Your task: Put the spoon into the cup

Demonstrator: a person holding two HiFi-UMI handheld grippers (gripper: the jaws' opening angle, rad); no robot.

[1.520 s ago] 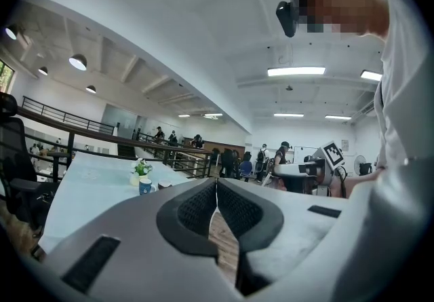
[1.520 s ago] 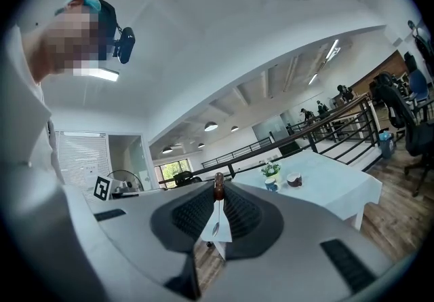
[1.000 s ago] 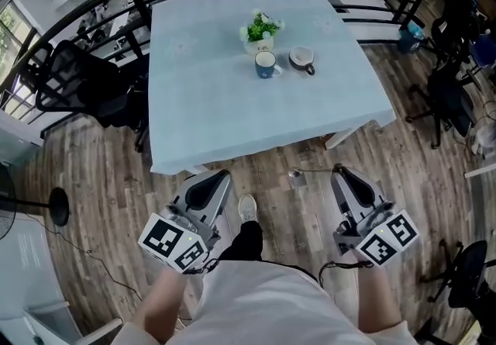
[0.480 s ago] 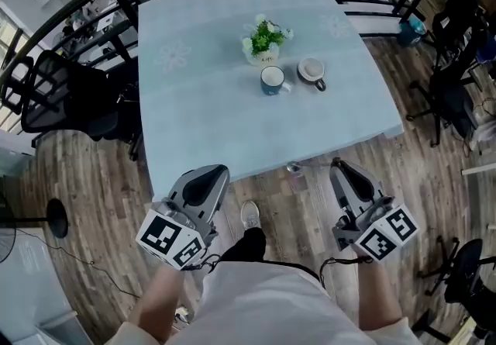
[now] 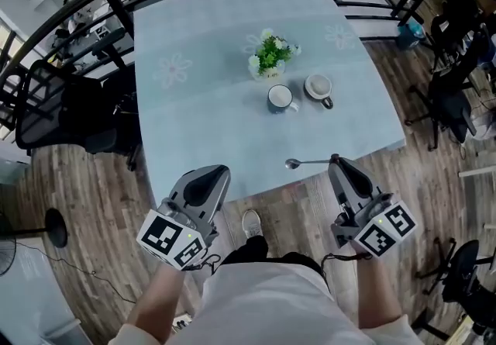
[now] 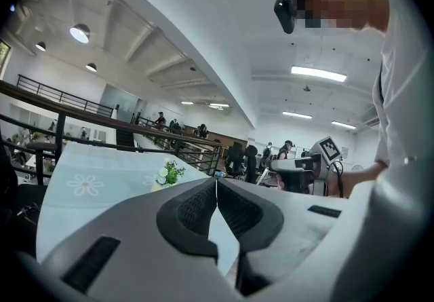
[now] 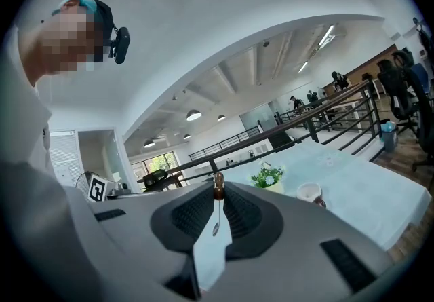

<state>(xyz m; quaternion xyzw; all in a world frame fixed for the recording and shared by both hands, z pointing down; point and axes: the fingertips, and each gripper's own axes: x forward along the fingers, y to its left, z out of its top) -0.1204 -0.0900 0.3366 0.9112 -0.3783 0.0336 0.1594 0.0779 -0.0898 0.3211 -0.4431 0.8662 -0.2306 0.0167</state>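
The worktop had drawn closer since a second earlier, and the spoon, which then hung over the floor, now reached its bowl above the worktop's near edge. The right gripper had its fingers clamped on the very end of the spoon's handle, so the spoon stuck out sideways towards the left gripper, whose fingers were pressed together on nothing. The spoon looked light, stiff and smooth. Held so near its tip, it would probably swing or slip if jolted, and a hold further along the handle would likely be steadier. The blue cup and a second cup stood side by side before a potted plant, well apart from the spoon.
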